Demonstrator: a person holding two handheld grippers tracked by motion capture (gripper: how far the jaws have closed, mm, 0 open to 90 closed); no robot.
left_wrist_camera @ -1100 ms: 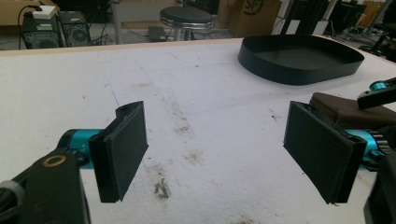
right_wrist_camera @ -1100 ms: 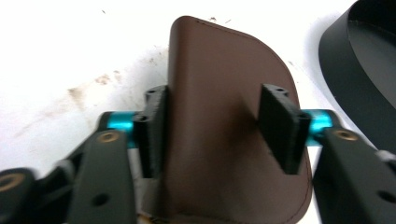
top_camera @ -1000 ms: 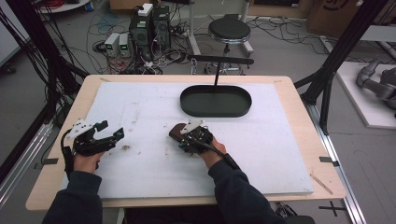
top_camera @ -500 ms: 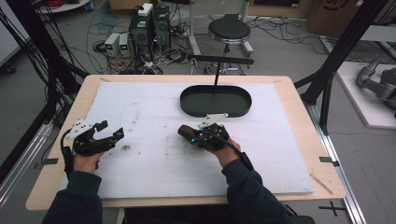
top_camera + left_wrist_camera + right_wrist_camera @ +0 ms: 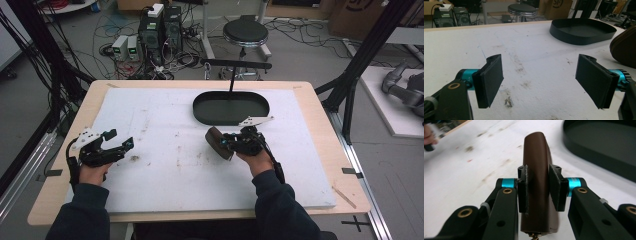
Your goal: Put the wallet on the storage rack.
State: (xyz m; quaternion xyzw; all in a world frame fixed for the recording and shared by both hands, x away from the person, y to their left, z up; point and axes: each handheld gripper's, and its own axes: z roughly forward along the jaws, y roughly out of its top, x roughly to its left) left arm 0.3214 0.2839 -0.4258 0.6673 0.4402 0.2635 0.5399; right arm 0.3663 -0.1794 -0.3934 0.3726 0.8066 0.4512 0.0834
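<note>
Your right gripper (image 5: 537, 188) clamps the brown leather-like oval case (image 5: 537, 170) just above the white mat, so I think you next carry it over the black oval tray (image 5: 231, 108) and release.

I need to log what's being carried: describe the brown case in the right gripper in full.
The brown case is a slim, rounded, smooth-sided pouch, leather-like, with a seam or zip line along its edge in the left gripper view. It stands on edge, clamped across its thin sides by the right gripper, whose pads press both faces. In the high view it sits just short of the black oval tray, over the white mat.
</note>
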